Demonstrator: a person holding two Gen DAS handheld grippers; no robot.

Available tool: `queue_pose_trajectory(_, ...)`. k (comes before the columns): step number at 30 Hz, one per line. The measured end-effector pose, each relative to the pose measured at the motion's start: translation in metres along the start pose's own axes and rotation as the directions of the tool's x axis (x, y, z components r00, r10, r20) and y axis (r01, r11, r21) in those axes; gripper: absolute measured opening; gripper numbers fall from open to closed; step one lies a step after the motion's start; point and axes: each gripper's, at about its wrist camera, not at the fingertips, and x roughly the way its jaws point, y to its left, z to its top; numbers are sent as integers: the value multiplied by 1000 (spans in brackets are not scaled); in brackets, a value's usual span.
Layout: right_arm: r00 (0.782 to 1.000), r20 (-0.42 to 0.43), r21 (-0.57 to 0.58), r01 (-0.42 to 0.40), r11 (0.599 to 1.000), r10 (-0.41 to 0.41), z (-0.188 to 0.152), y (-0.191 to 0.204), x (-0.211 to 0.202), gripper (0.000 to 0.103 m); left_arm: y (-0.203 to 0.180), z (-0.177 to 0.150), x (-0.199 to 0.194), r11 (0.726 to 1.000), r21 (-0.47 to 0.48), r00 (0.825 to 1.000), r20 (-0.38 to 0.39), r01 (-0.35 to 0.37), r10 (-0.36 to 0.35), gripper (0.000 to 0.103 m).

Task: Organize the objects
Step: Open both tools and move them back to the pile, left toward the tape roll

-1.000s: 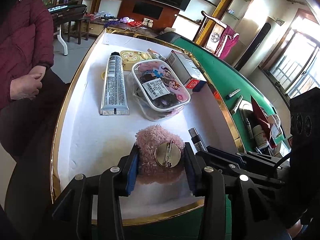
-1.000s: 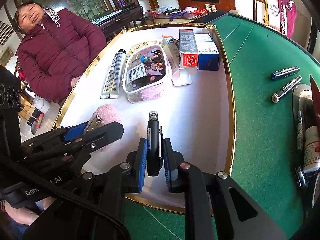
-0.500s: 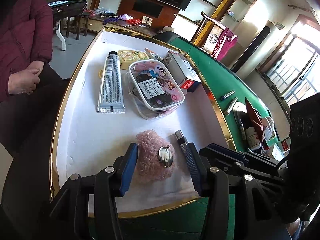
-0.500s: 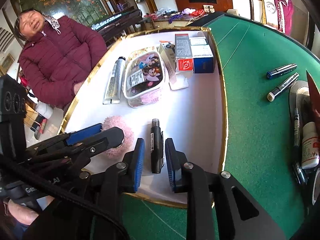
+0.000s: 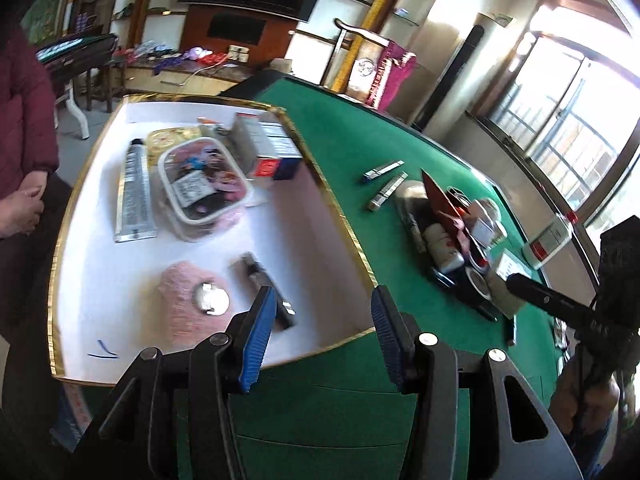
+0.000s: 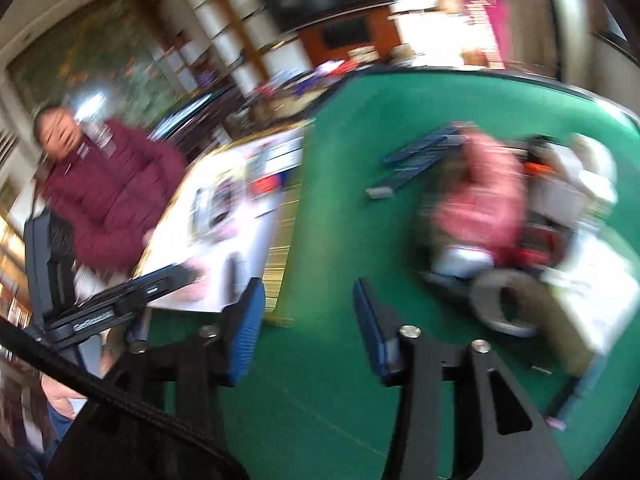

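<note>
Both tools stand with their jaws apart and grip nothing: the left tool [image 5: 322, 320] hangs over the near gold edge of the white tray [image 5: 304, 216], and the right tool [image 6: 308, 322], whose jaws have just been opening, hangs over bare green bench [image 6: 328, 420] with nothing between its blue pads. Just beyond the left tool's left pad, inside the tray, lies the dark pen [image 5: 266, 288], and touching or just beside it on its left sits the pink fluffy brooch [image 5: 188, 300] with its round metal back facing up. Farther in lie a grey tube [image 5: 134, 192], a clear lidded box [image 5: 202, 186] with a cartoon lid just right of the tube, and small cartons [image 5: 268, 148] at the tray's far right corner. Out on the green bench to the right of the tray, two capped pens [image 5: 386, 178] lie side by side, with a crowded pile of small bottles and tape [image 5: 456, 232] beyond them. The right wrist view is heavily blurred. At the left, a person in a maroon jacket [image 6: 108, 196] sits beside the tray.
</note>
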Motion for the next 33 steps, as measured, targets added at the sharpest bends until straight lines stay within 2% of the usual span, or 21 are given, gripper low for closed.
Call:
queue_pose_trajectory(2,999,13,41,33,999,-33,-7,-28,-16,50,-16,-2,5,999,30,1000,-9,15,-14,44)
queue_pose_trajectory(4,999,-15,90,43,995,-41,-22,-58,-23,51,-31,-4,12,998,49,999,-21,30,-29,44)
queue_pose_trajectory(10,995,-97,195,32,980,-14,-43,-107,-9,49,-75,-14,31,990,129,996,-72,59,-50,44)
queue_pose_trajectory(11,995,-93,203,46,978,-28,-41,-111,-12,49,-80,-17,32,988,142,996,-78,61,-50,44)
queue_pose_trajectory(13,988,-112,205,129,970,-107,-41,-119,-19,49,-88,-21,34,984,167,995,-93,62,-47,44)
queue_pose_trajectory(16,972,-91,217,230,949,-215,-42,-133,-37,49,-96,-24,38,980,192,994,-104,61,-41,44)
queue_pose_trajectory(21,971,-12,237,233,943,-237,-37,-142,-62,49,-115,-21,56,975,198,986,-155,99,-69,44)
queue_pose_trajectory(24,971,-3,212,236,948,-241,-30,-135,-60,50,-140,-16,72,963,231,977,-191,142,-99,44)
queue_pose_trajectory(25,972,4,214,228,950,-235,-28,-134,-60,50,-151,-15,77,954,259,976,-196,148,-98,44)
queue_pose_trajectory(26,975,14,215,214,953,-222,-28,-134,-60,50,-163,-14,84,940,305,976,-200,150,-91,48)
queue_pose_trajectory(27,978,22,210,199,957,-208,-28,-133,-59,50,-174,-14,91,923,354,977,-199,149,-81,59)
queue_pose_trajectory(28,979,24,209,195,958,-204,-30,-138,-61,50,-185,-15,97,904,403,978,-198,139,-62,62)
queue_pose_trajectory(30,980,27,212,188,959,-198,-35,-141,-63,50,-206,-17,107,856,505,982,-188,114,-20,62)
queue_pose_trajectory(33,985,39,242,157,958,-171,-37,-150,-68,50,-229,-22,120,786,617,989,-134,30,68,62)
